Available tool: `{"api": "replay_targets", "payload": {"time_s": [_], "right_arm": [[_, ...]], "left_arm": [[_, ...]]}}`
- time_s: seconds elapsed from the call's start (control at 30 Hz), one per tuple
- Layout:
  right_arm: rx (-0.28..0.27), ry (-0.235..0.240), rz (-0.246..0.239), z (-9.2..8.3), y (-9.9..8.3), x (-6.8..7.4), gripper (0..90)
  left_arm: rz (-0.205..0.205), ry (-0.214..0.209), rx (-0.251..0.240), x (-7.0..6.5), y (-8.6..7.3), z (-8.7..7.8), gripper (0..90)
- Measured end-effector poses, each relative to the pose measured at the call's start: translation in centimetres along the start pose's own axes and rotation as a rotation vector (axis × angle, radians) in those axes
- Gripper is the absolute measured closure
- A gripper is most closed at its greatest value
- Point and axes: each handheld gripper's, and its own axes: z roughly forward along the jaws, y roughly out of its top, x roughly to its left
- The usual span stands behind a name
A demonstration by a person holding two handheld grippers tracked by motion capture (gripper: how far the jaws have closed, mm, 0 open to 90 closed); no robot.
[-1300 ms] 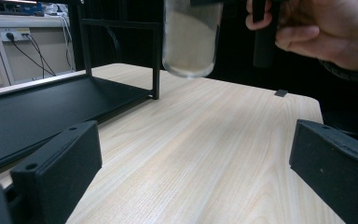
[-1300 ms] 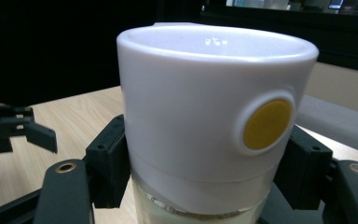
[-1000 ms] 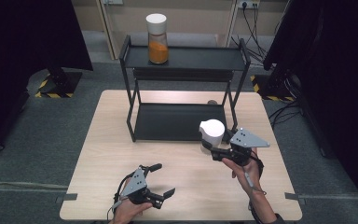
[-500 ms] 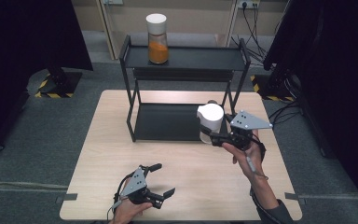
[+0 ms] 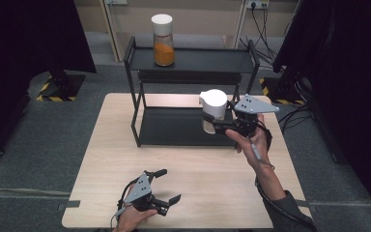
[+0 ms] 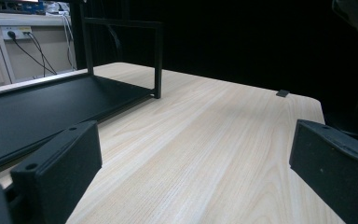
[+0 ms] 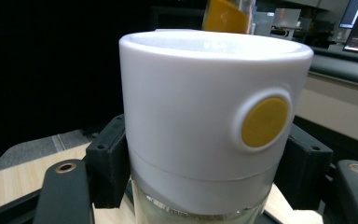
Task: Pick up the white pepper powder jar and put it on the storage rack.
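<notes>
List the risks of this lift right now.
The right tongs grip the white-capped jar on its glass just under the cap, so it could tilt or slip. Held level with the black rack, it could knock the top shelf's front edge. The orange jar up there could be bumped.

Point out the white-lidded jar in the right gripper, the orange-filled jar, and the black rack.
white-lidded jar (image 5: 213,103), high view, on its white lid.
orange-filled jar (image 5: 164,52), high view, on the orange contents.
black rack (image 5: 207,61), high view, on the bare top shelf.
</notes>
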Motion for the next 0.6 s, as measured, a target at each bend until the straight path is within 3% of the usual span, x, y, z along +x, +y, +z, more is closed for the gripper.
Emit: {"api": "replay_targets", "payload": {"time_s": [0.6], "right_arm": [[-0.012,-0.01,0.021,2.1,4.5,-1.7,30.6]], "left_arm": [[-0.001,0.001,0.006,0.1,0.0,0.0,1.7]]}}
